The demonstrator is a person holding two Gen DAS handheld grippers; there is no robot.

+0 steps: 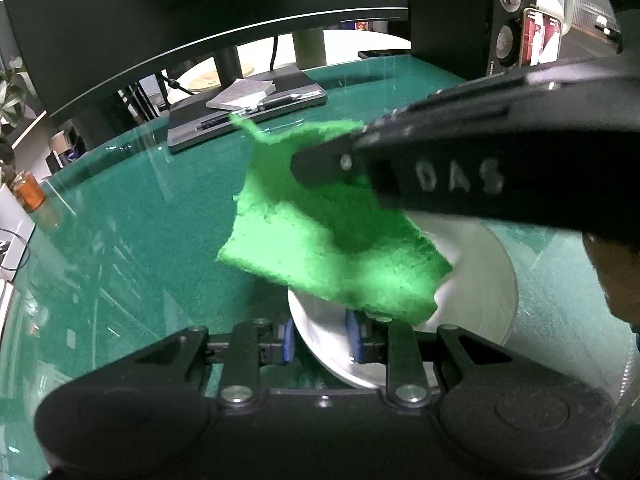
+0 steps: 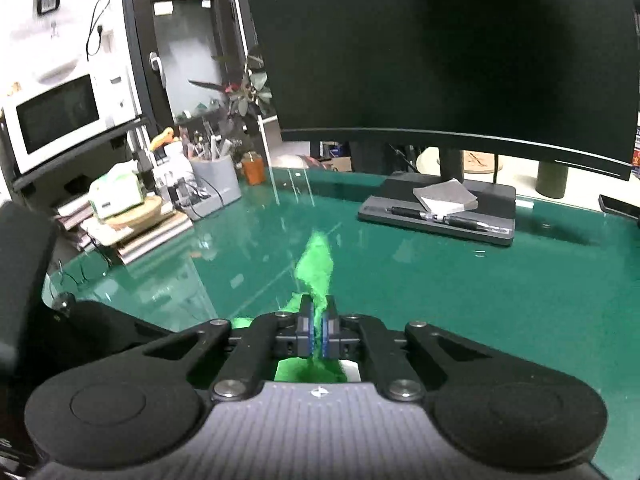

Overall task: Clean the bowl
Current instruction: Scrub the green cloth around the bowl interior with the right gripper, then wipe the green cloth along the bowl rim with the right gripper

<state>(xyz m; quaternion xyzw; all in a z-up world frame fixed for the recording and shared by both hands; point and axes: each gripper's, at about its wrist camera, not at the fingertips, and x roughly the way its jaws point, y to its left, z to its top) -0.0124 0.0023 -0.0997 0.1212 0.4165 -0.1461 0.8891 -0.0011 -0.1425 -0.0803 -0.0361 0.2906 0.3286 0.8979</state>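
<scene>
The bowl [image 1: 480,280], white and tilted, is held at its near rim by the left hand-held gripper [image 1: 320,340], whose blue pads [image 1: 288,340] are closed on the rim, one pad outside and one inside. A bright green cloth [image 1: 332,240] is pinched in the right hand-held gripper [image 2: 319,332], whose pads are shut tight on a fold of it; the cloth is spread over the far and left part of the bowl, so that much of the bowl's inside is hidden in the left view. In that view the right hand-held gripper's black body [image 1: 480,160] is seen crossing from the right above the bowl, blocking the upper right of the scene. In the right view only a small white patch of the bowl [image 2: 352,370] is seen below the pads, the rest being covered by cloth and gripper. The worktop [image 1: 140,220] is covered in a green mat under glass with bright reflections. Beyond the bowl, well apart from it, a dark monitor base [image 2: 440,208] is seen, with a grey pad of paper [image 2: 444,196] and a pen [image 2: 424,214] lying on it, and a large dark monitor [image 2: 440,40] is raised above it. Along the worktop's left edge, a grey holder with tools [image 2: 214,180], an amber jar [image 2: 253,170], a plant [image 2: 248,96] and stacked books [image 2: 148,232] are crowded together, with a white microwave [image 2: 60,116] on a shelf behind. A speaker [image 1: 508,20] and a phone [image 1: 540,36] are seen at far right.
</scene>
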